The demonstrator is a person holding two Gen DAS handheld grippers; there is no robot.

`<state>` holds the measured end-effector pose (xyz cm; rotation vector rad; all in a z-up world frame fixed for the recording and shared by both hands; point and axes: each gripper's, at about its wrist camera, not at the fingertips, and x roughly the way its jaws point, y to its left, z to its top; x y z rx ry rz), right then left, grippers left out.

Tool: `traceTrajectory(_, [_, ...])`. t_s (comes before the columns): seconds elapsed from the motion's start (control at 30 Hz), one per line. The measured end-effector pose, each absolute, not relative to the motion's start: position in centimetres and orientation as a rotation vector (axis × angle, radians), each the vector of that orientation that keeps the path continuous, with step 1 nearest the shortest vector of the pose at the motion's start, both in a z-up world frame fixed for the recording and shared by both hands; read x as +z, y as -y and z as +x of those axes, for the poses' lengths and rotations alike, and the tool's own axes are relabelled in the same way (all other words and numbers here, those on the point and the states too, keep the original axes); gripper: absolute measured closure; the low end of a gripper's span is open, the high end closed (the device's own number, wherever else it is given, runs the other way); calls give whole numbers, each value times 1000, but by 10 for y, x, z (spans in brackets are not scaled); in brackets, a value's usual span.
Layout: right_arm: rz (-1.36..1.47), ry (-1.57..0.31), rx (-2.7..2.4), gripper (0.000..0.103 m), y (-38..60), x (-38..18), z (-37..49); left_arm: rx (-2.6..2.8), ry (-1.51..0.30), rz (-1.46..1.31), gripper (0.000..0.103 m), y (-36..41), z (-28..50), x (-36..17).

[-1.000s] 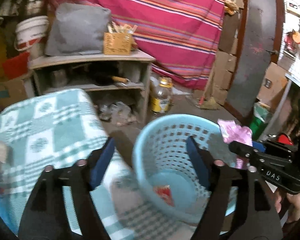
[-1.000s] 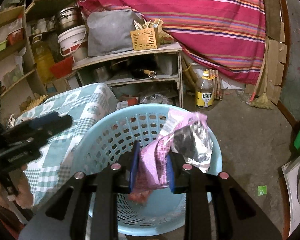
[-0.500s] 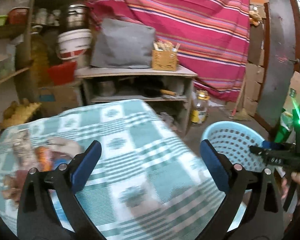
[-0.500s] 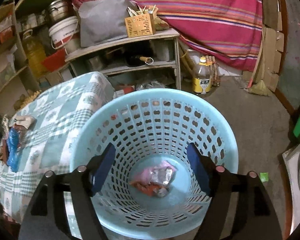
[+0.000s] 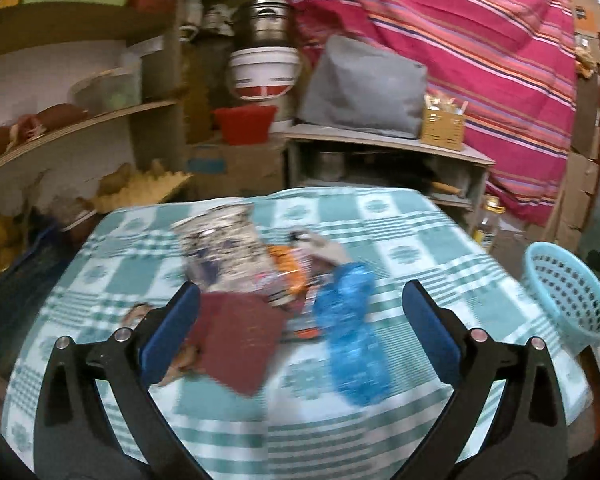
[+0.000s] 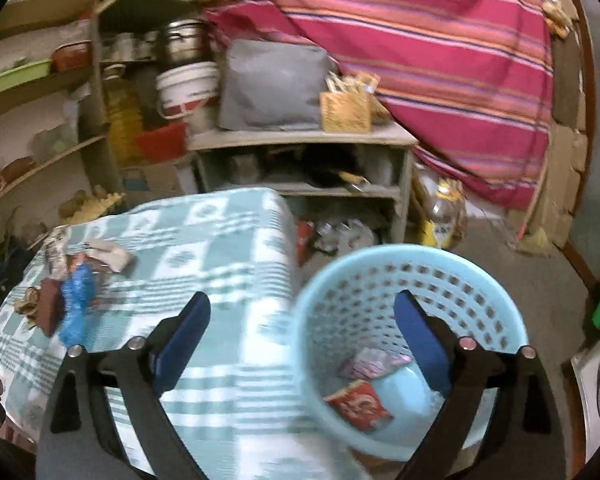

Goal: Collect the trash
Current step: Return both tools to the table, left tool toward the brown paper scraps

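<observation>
Left claw [image 5: 300, 312] spread wide, pinching nothing, hovering over the checked-cloth surface [image 5: 400, 232]. Between and just ahead of its fingers, a heap of trash: a dark red wrapper [image 5: 236, 344] near the left finger, a blue crinkled wrapper [image 5: 350, 332] nearer the right finger, an orange packet [image 5: 288, 270] between them farther ahead, a grey printed packet [image 5: 224, 252] standing ahead-left, touching the red one. Light blue basket [image 5: 566, 296] far off to the right of that claw, beyond the edge of the surface.

Right claw [image 6: 302, 330] likewise spread wide and bare, straddling the edge of the surface and the basket [image 6: 380, 272]. Right finger over the basket's mouth, left finger over the cloth. Inside the basket, below the right finger, a red packet [image 6: 358, 404] and a pink wrapper [image 6: 372, 360] on the bottom. Trash heap well to the left of this claw; blue wrapper and dark red wrapper side by side there. Heavy motion blur in both views
</observation>
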<state>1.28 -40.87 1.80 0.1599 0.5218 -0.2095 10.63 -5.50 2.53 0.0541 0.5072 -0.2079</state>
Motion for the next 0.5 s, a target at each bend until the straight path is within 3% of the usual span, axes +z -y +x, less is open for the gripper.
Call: traceTrajectory(0.5, [91, -556, -91, 9, 287, 5, 64, -90, -567, 25, 6, -35, 119, -5])
